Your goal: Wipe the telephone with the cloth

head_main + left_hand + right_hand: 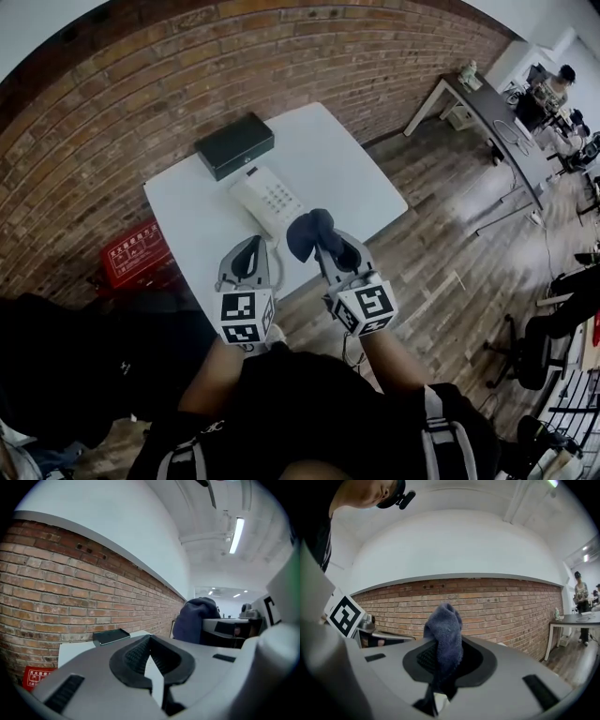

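The white telephone (269, 199) lies in the middle of the white table (352, 173), its keypad facing up. My right gripper (324, 247) is shut on a dark blue cloth (309, 231), held just right of the phone's near end; the cloth (444, 630) sticks up out of the jaws of this gripper (445, 644). My left gripper (252, 247) hovers at the table's front edge, just short of the phone. Its jaws meet at the tips with nothing between them (150, 640). In the left gripper view the cloth (194, 618) shows at the right.
A black box (234, 145) sits at the table's far end by the brick wall, also seen as the box (111, 636) ahead of the left gripper. A red crate (133, 253) stands on the floor at left. A long desk (497, 117) and a seated person (553, 89) are far right.
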The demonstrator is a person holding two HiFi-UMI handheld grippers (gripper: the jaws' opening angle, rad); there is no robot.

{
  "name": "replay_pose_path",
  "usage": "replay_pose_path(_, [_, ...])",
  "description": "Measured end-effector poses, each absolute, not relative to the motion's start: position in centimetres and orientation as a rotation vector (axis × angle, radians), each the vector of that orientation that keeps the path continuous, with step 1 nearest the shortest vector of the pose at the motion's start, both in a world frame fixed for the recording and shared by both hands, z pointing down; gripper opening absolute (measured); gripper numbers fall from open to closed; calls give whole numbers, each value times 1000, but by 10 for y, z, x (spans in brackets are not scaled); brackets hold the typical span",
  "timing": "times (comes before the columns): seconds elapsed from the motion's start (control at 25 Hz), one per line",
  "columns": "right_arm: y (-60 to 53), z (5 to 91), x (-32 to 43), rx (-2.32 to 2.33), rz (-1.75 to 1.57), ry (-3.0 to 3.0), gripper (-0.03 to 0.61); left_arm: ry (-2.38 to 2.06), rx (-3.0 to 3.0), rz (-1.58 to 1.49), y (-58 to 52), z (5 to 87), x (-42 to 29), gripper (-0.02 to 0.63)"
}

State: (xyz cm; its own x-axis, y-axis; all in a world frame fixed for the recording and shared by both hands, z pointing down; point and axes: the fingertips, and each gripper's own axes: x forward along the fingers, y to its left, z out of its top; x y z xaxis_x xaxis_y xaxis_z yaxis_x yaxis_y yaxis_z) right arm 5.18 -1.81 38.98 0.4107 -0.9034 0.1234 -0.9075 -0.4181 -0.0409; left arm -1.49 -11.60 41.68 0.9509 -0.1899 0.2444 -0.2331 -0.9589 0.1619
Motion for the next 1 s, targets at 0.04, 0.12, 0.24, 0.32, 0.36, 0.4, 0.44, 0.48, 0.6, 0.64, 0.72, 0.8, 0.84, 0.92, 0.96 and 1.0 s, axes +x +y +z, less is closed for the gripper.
replay_pose_path(0.04, [-19, 389, 54, 2615, 198, -1672, 51, -316, 2917, 326, -117, 413, -12, -3])
replay_pose_path(0.12, [-18, 392, 57, 2621, 224, -1663, 51, -320, 2914, 306, -119, 407, -14, -3])
replay_pose_path(0.24, [-25, 400, 61, 2605, 264, -1665, 51, -351, 2905, 320, -127, 408, -21, -3])
replay_pose_path(0.32, [-33, 401, 62, 2584, 268, -1683, 51, -377, 2873, 332, -135, 413, -28, -3])
replay_pose_path(0.36, [-37, 401, 62, 2573, 266, -1698, 51, -395, 2855, 332, -138, 414, -31, -3])
replay_pose_path(0.4, [-41, 400, 63, 2563, 266, -1715, 51, -417, 2844, 328, -142, 414, -34, -3])
replay_pose_path(0.44, [-46, 399, 63, 2554, 266, -1735, 51, -443, 2840, 324, -146, 413, -37, -3])
replay_pose_path(0.48, [-51, 399, 64, 2545, 267, -1757, 51, -470, 2843, 320, -150, 412, -39, -3])
replay_pose_path(0.6, [-64, 401, 68, 2508, 274, -1818, 51, -554, 2846, 309, -159, 410, -45, -3])
replay_pose_path(0.64, [-68, 402, 70, 2496, 279, -1835, 51, -583, 2841, 308, -162, 410, -47, -3])
replay_pose_path(0.72, [-75, 403, 77, 2472, 282, -1870, 51, -639, 2829, 308, -166, 410, -49, -3])
replay_pose_path(0.8, [-81, 404, 86, 2445, 273, -1900, 51, -685, 2820, 312, -169, 411, -47, -3])
replay_pose_path(0.84, [-83, 405, 91, 2432, 270, -1914, 51, -708, 2816, 317, -170, 411, -45, -3])
replay_pose_path(0.92, [-89, 407, 104, 2406, 278, -1943, 51, -759, 2803, 325, -172, 411, -40, -3])
replay_pose_path(0.96, [-92, 408, 110, 2392, 289, -1961, 51, -783, 2791, 326, -172, 410, -37, -3])
replay_pose_path(1.0, [-96, 408, 116, 2377, 297, -1981, 51, -803, 2778, 325, -173, 409, -34, -3])
